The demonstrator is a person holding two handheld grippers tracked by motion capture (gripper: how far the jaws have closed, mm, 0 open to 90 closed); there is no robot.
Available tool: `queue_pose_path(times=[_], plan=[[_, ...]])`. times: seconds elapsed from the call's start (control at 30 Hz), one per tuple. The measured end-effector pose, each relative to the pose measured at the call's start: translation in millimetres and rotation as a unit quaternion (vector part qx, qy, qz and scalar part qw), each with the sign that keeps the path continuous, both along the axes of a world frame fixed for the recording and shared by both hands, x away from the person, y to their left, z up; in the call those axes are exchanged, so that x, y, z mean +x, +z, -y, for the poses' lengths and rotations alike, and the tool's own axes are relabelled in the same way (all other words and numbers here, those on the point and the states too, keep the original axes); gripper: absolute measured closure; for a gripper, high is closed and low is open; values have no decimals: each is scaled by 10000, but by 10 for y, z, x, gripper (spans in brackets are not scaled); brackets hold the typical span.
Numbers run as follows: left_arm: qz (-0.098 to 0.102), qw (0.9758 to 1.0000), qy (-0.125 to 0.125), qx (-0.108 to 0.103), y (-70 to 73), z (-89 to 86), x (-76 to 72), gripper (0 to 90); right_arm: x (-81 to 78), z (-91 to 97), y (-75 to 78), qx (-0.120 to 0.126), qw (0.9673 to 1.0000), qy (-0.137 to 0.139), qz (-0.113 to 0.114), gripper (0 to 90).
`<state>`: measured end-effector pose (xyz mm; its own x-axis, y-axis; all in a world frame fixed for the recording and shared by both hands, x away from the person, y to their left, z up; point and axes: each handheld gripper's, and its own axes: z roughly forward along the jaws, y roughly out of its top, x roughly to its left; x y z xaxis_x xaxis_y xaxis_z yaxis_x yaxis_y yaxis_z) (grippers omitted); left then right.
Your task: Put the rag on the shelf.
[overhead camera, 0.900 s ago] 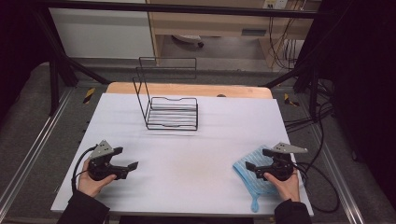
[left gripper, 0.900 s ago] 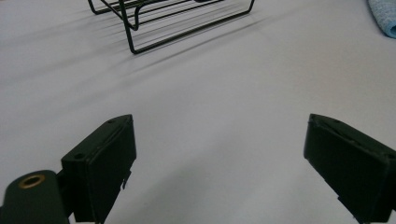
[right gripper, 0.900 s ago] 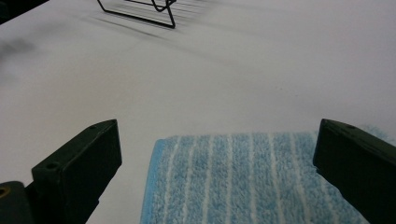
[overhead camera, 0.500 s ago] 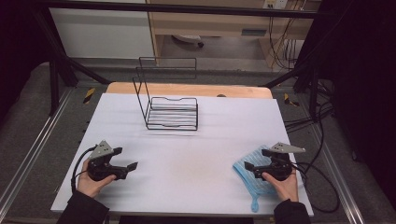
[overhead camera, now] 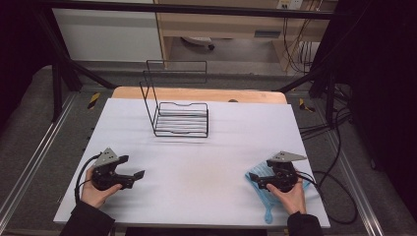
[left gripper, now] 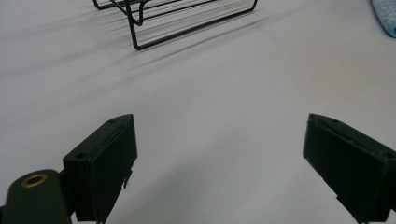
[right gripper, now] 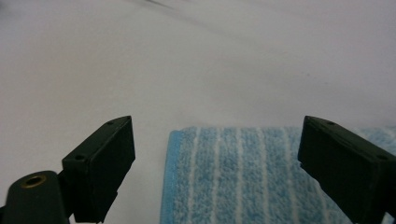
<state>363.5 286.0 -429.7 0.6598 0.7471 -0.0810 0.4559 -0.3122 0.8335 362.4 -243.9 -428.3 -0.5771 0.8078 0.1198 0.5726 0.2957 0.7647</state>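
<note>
White bench, not much on it

The bench point(overhead camera: 196, 196) has a plain white top, with a strip of bare wood showing along the far edge. A black wire rack point(overhead camera: 179, 118) stands toward the back, left of centre, and a blue striped towel point(overhead camera: 268, 196) lies flat near the front right corner, well apart from the rack

The high view looks forward and down over the whole desk point(overhead camera: 196, 196). Each gripper view rides low, close to the surface — the left faces the wire rack point(left gripper: 177, 18), the right a blue striped cloth point(right gripper: 243, 177) — both also visible from above.
</note>
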Motion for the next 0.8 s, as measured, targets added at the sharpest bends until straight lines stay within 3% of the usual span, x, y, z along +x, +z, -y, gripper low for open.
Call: queue_pose_path(times=[0.07,0.2,0.3,0.43,0.8], plan=[[-16,10000,17,0,-1,-1,2,101,4,-49,-14,-114,9999,74,-36,158],[-43,10000,54,-22,0,1,7,106,-17,-136,-27,-319,9993,212,-11,321],[-60,10000,49,-9,-1,5,10,107,-22,-170,-46,-418,9989,225,-34,393],[-59,10000,39,17,-2,8,9,107,-5,-216,-115,-724,9972,180,-34,497],[-46,10000,76,10,1,0,8,119,4,-263,-185,-988,9949,179,-9,540]])
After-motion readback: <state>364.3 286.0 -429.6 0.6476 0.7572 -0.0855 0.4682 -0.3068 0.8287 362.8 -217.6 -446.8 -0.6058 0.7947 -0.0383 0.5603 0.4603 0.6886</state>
